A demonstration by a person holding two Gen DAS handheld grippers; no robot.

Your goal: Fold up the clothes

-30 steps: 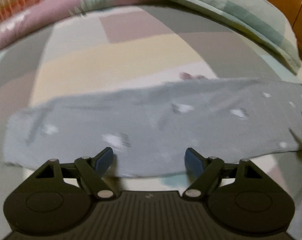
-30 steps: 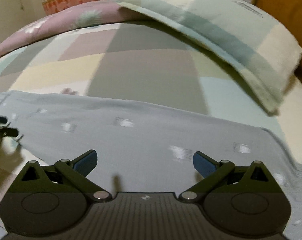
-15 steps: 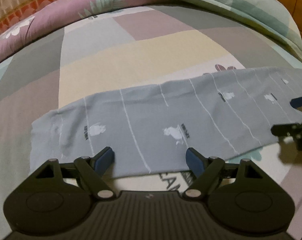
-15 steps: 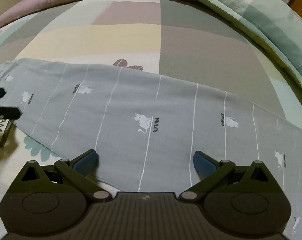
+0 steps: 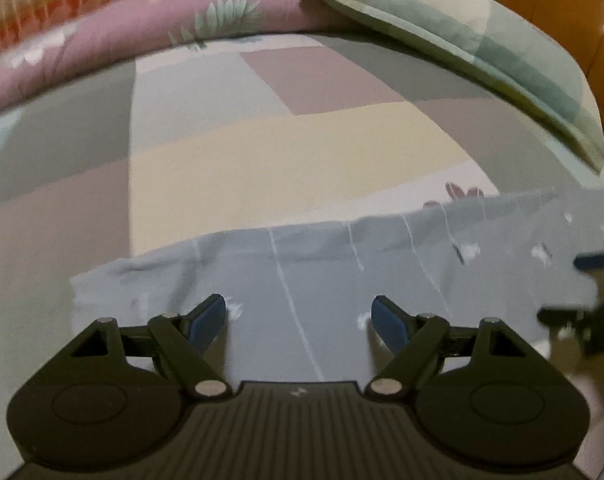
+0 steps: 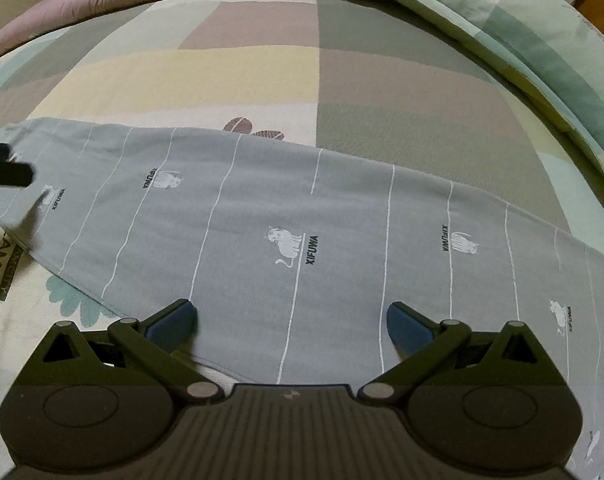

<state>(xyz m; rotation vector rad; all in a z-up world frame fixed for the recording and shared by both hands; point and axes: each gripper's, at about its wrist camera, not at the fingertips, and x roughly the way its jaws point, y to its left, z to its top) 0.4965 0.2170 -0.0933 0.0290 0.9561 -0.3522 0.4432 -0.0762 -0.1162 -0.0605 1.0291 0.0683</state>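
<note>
A long grey garment point(image 6: 261, 208) with thin white stripes and small white cat prints lies flat across the patchwork bedsheet point(image 6: 229, 72). In the left wrist view the same grey garment point(image 5: 322, 272) shows its left end, blurred. My left gripper point(image 5: 297, 312) hovers open over that end, nothing between its blue pads. My right gripper point(image 6: 289, 316) stands open over the garment's near edge toward the middle, also with nothing in it. The right gripper's fingertips point(image 5: 594, 260) show at the right edge of the left wrist view; the left gripper's fingertips point(image 6: 5, 172) show at the left edge of the right wrist view.
A green checked pillow point(image 6: 502, 24) lies at the back right. A rolled pink quilt point(image 5: 141, 44) runs along the far side of the bed. An orange wooden headboard point(image 5: 562, 12) stands behind the pillow. Bare sheet point(image 5: 281, 152) lies beyond the garment.
The left gripper has slid forward over the garment's left end, which now lies between and under its pads. The right gripper moved earlier, then held still. Both stayed open.
</note>
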